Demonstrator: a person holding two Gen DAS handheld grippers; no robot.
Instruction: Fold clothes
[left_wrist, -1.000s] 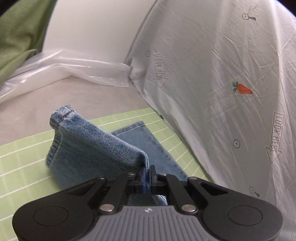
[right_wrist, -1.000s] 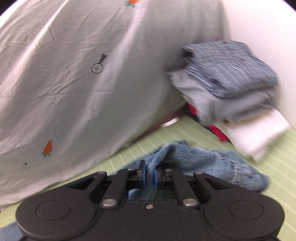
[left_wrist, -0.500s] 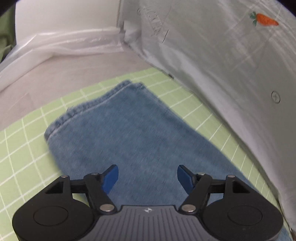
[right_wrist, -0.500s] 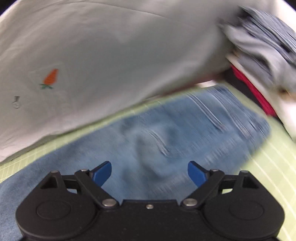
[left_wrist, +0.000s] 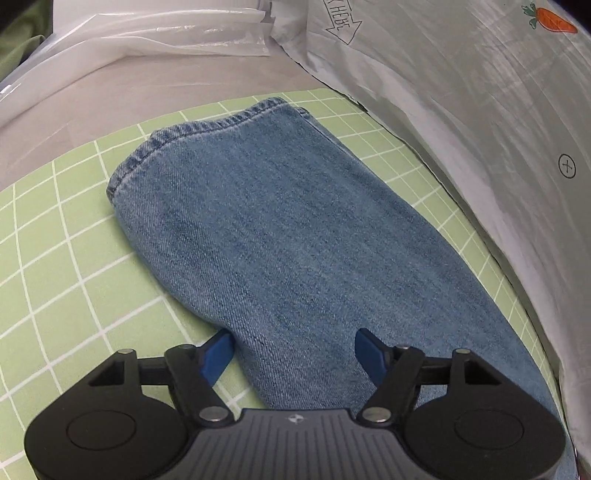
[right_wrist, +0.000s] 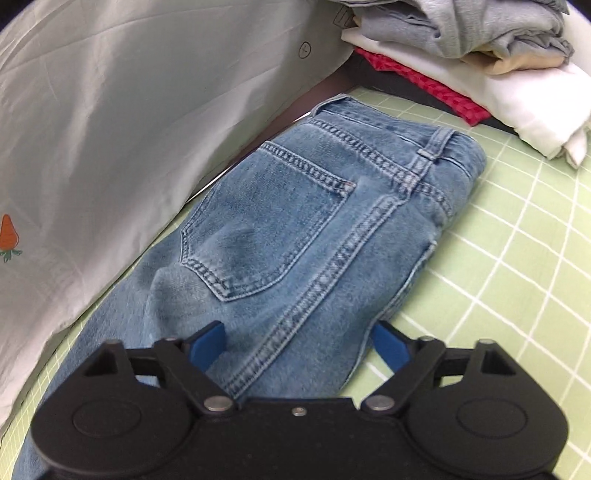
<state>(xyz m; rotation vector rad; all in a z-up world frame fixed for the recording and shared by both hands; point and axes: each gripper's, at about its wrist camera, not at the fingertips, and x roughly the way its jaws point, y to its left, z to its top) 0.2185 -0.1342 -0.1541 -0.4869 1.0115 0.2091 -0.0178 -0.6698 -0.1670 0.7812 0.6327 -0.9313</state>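
Left hand-held gripper (left_wrist: 293, 349) jaws closing, right hand-held gripper (right_wrist: 297, 341) closing, both seemingly empty

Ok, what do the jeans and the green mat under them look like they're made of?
Jeans: blue denim, matte, judging by the diagonal twill weave and pale double topstitching around the back pocket; faded along seams. Green mat: smooth, flat and slightly sheened with printed white grid lines, probably vinyl or rubber like a cutting mat, though that is a guess.

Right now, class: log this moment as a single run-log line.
jeans: flat on green grid mat | left gripper: closing, astride leg, no grip | right gripper: closing, astride seat, no grip | folded stack: beyond waistband
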